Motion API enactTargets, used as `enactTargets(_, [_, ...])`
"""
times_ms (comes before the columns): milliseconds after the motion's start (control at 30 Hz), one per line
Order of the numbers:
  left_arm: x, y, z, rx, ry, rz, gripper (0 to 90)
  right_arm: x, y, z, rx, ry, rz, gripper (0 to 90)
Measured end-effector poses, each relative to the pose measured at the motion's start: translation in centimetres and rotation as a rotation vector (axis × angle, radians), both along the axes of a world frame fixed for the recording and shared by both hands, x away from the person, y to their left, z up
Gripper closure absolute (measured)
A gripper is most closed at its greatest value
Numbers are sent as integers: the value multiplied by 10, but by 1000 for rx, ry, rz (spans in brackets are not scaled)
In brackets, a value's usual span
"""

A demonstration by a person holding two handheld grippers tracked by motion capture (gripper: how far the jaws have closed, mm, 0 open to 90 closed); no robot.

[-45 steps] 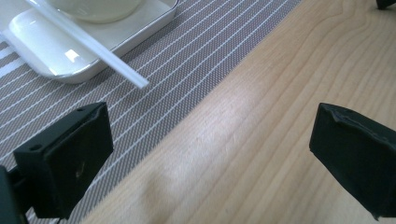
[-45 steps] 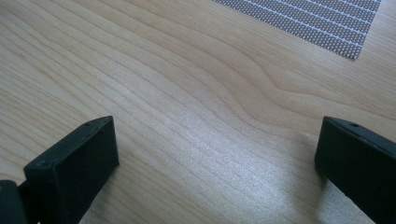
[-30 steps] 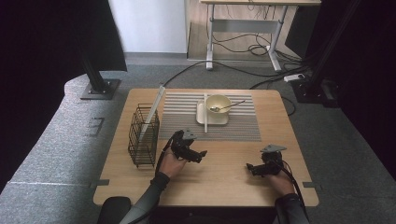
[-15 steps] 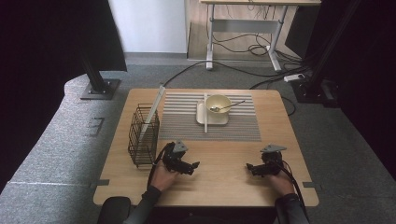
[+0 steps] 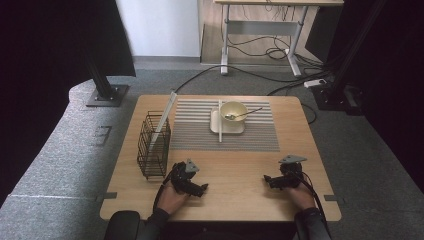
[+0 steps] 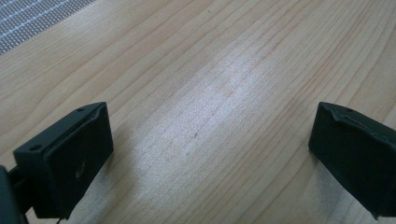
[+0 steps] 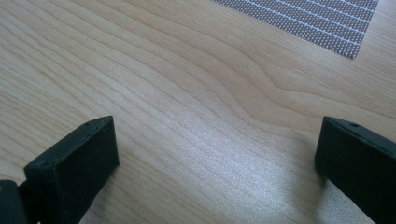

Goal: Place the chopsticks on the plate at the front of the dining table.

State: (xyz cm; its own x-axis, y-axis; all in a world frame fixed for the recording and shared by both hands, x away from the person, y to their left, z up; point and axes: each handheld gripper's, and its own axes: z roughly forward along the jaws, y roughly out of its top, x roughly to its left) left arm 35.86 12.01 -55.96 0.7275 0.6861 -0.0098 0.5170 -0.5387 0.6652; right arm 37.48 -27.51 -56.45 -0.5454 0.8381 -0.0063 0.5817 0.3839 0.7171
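My left gripper [image 5: 200, 189] rests low on the wooden table [image 5: 240, 170] near its front edge, just right of a black wire basket [image 5: 154, 145]. Its jaws stand wide apart over bare wood, so the left gripper [image 6: 210, 154] is open and holds nothing. My right gripper [image 5: 268, 180] lies near the front right of the table, pointing left. In its own view the right gripper [image 7: 217, 163] is open too, with bare wood between the jaws and a corner of the striped mat [image 7: 327, 18] ahead.
A grey striped placemat [image 5: 225, 132] covers the table's far middle. On it stand a cream bowl [image 5: 233, 111] with a spoon [image 5: 247, 114] on a square plate [image 5: 226, 127], and a chopstick [image 5: 219, 120]. A flat board [image 5: 165, 116] leans in the wire basket.
My left gripper has drawn back toward the front edge and settled lower on the table. The right gripper has stayed where it was.
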Motion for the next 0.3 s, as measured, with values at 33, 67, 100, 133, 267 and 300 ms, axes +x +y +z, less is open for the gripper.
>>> enactTargets(33, [0,0,0,2,-1,0,0,0,0,0,0,0,0,0])
enactTargets(67, [0,0,0,2,-1,0,0,0,0,0,0,0,0,0])
enactTargets(100, [0,0,0,2,-1,0,0,0,0,0,0,0,0,0])
enactTargets(133, [0,0,0,2,-1,-1,0,0,0,0,0,0,-1,0])
enactTargets(267, [0,0,0,3,-1,-1,0,0,0,0,0,0,-3,0])
enactTargets(300, [0,0,0,4,-1,-1,0,0,0,0,0,0,-2,0])
